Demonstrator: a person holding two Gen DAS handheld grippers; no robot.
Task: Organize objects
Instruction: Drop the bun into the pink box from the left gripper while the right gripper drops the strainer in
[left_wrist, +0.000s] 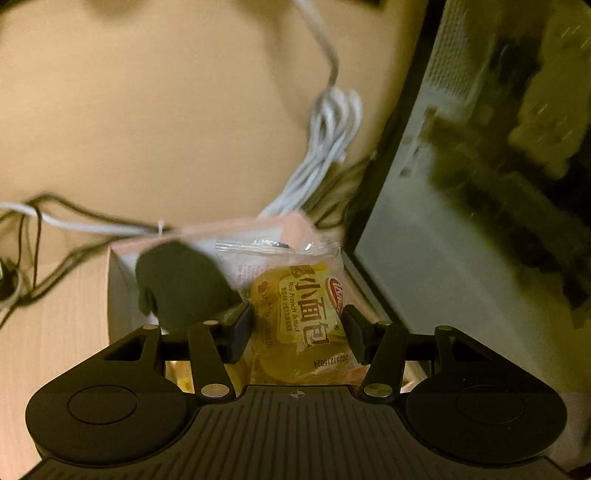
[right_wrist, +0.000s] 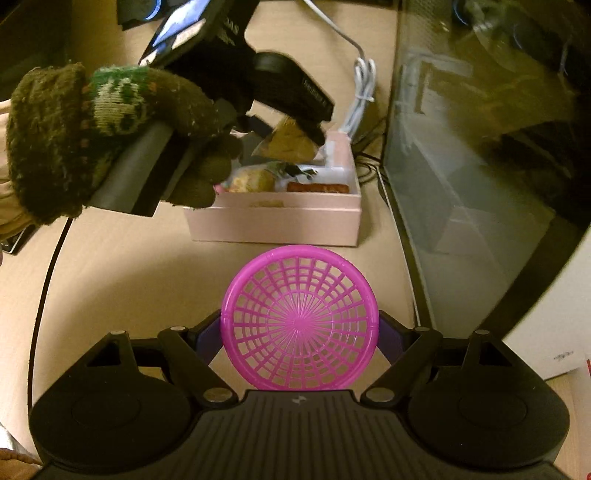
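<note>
In the left wrist view my left gripper (left_wrist: 297, 325) is shut on a yellow mini French bread packet (left_wrist: 295, 306) and holds it just above the pink box (left_wrist: 122, 273). A dark round object (left_wrist: 181, 284) lies in the box beside it. In the right wrist view the left gripper (right_wrist: 291, 125), held by a gloved hand (right_wrist: 103, 136), hangs over the pink box (right_wrist: 273, 219) with the packet (right_wrist: 286, 142). The box holds several snacks, among them a sausage (right_wrist: 317, 187) and a bun (right_wrist: 253, 179). My right gripper (right_wrist: 299, 336) is open around a magenta mesh basket (right_wrist: 300, 319) on the table.
A glass-sided computer case (right_wrist: 480, 166) stands right of the box and basket. White bundled cable (left_wrist: 328, 136) and black wires (left_wrist: 33, 236) lie on the beige table behind the box. A black cable (right_wrist: 48, 280) curves at the left. A white box (right_wrist: 554, 339) sits at the right.
</note>
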